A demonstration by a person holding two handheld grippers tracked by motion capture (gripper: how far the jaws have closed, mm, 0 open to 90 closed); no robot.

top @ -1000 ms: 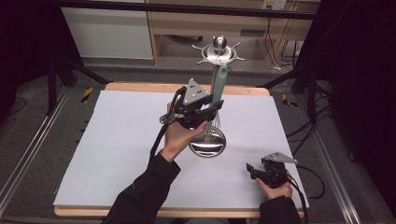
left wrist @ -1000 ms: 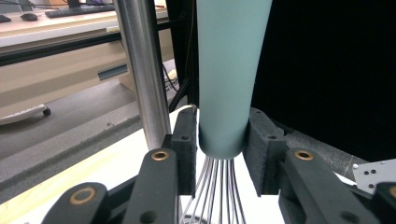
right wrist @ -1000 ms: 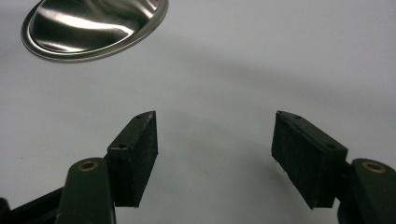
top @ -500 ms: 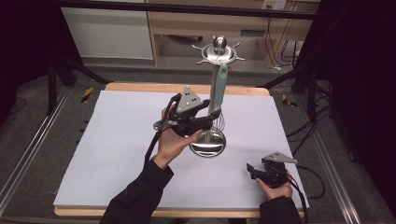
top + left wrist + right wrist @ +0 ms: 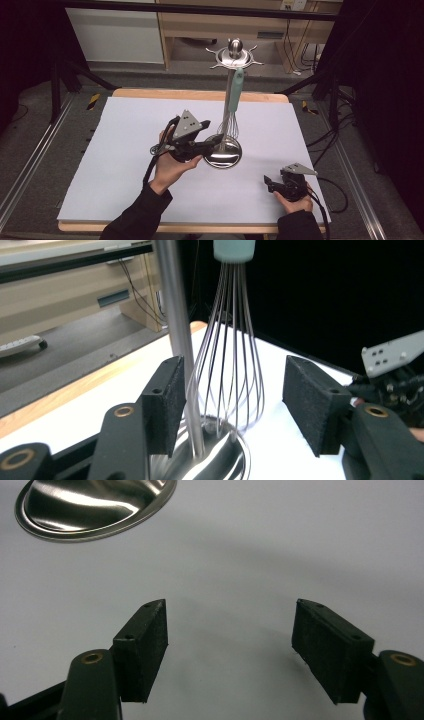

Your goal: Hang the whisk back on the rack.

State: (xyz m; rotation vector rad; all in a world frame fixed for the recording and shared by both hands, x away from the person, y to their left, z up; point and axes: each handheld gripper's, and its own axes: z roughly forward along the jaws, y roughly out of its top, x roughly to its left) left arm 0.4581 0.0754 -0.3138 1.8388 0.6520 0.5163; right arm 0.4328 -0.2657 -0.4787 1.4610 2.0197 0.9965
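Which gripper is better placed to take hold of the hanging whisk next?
Left. The left gripper has its open jaws on either side of the whisk wires beside the stand; the right gripper is open, low near the table's front edge.

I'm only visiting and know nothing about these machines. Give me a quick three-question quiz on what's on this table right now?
1. True or false: the whisk lies flat on the table.
2. What stands between the open jaws of the left gripper? A. a spoon B. the whisk's wires and the stand's pole C. nothing
3. What does the right gripper hold?

Key:
1. False: it hangs upright from the stand.
2. B, untouched by the pads.
3. Nothing; its jaws stand open over bare table, near the stand's base.
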